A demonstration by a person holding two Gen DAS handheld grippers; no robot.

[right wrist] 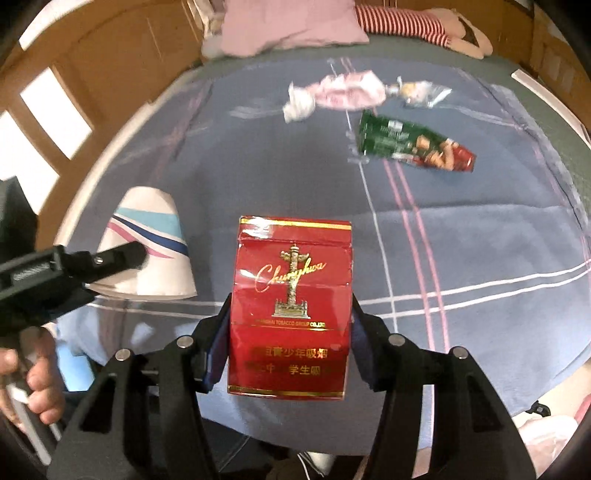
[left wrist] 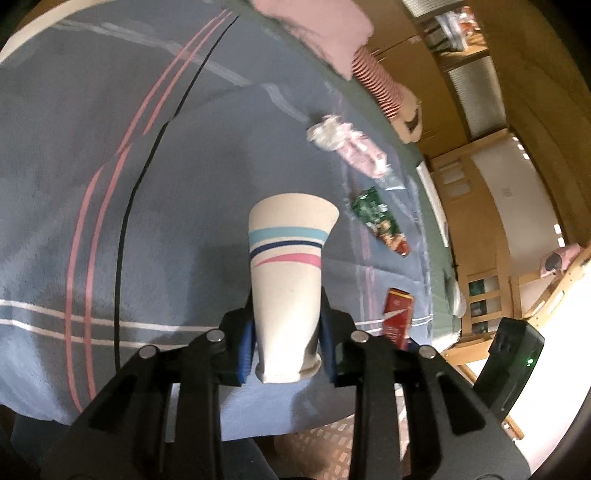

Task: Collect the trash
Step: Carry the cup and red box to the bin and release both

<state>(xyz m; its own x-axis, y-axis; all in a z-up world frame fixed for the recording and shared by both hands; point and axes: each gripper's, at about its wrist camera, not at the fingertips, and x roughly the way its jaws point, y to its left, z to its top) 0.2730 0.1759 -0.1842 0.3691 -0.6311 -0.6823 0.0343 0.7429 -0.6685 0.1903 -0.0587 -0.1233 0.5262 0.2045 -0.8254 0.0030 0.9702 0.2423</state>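
My left gripper (left wrist: pixel 288 332) is shut on a white paper cup (left wrist: pixel 288 266) with blue and pink stripes, held above the bed; the cup also shows in the right wrist view (right wrist: pixel 155 254). My right gripper (right wrist: pixel 290 332) is shut on a red cigarette pack (right wrist: pixel 291 295), which also shows in the left wrist view (left wrist: pixel 397 317). On the blue striped blanket (right wrist: pixel 461 240) lie a green and red snack wrapper (right wrist: pixel 410 144), a crumpled white tissue (right wrist: pixel 299 105), a pink wrapper (right wrist: pixel 347 90) and a clear wrapper (right wrist: pixel 421 90).
A pink pillow (right wrist: pixel 288 26) and a red-striped cloth (right wrist: pixel 402 20) lie at the bed's far end. Wooden cabinets (left wrist: pixel 480 177) stand beside the bed. A hand (right wrist: pixel 33 380) holds the left gripper's body (right wrist: pixel 48 273) at left.
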